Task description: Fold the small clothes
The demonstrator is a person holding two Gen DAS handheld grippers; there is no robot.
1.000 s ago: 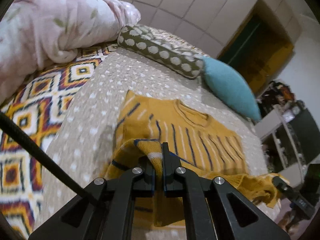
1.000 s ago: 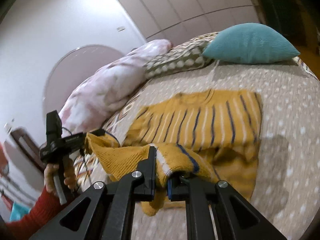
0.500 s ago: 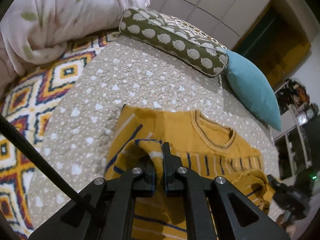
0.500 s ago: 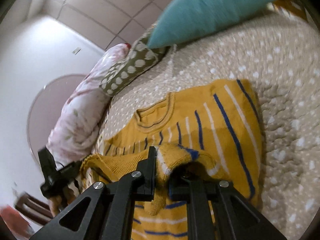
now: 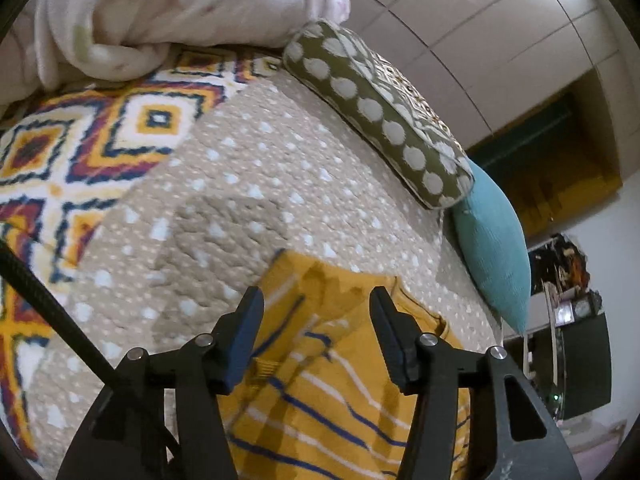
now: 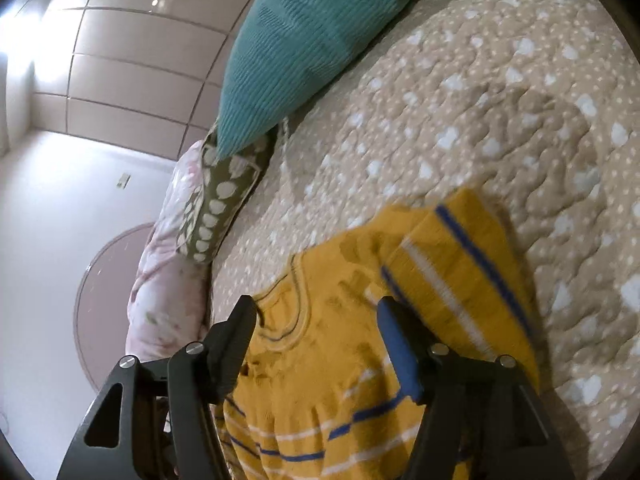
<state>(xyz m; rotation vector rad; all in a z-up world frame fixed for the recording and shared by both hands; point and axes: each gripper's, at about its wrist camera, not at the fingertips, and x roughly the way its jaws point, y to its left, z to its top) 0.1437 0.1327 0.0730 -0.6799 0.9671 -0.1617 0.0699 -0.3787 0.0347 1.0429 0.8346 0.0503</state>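
A small mustard-yellow sweater (image 5: 332, 380) with blue and white stripes lies on the beige dotted bedspread (image 5: 248, 200), its lower part folded up over its upper part. My left gripper (image 5: 316, 320) is open just above the sweater's left shoulder, holding nothing. In the right wrist view the sweater (image 6: 360, 360) lies folded, with a striped edge (image 6: 460, 280) at its right shoulder. My right gripper (image 6: 316, 328) is open just above it, near the neckline, and empty.
A green dotted bolster (image 5: 380, 112), a teal cushion (image 5: 492, 240) and a pink floral duvet (image 5: 160, 12) lie along the head of the bed. A diamond-patterned blanket (image 5: 72, 152) lies to the left. A black cable (image 5: 52, 312) crosses the left wrist view.
Both grippers carried the sweater's lower edge forward over its upper part, then opened and let it go. The folded edge now lies on the sweater near the shoulders.
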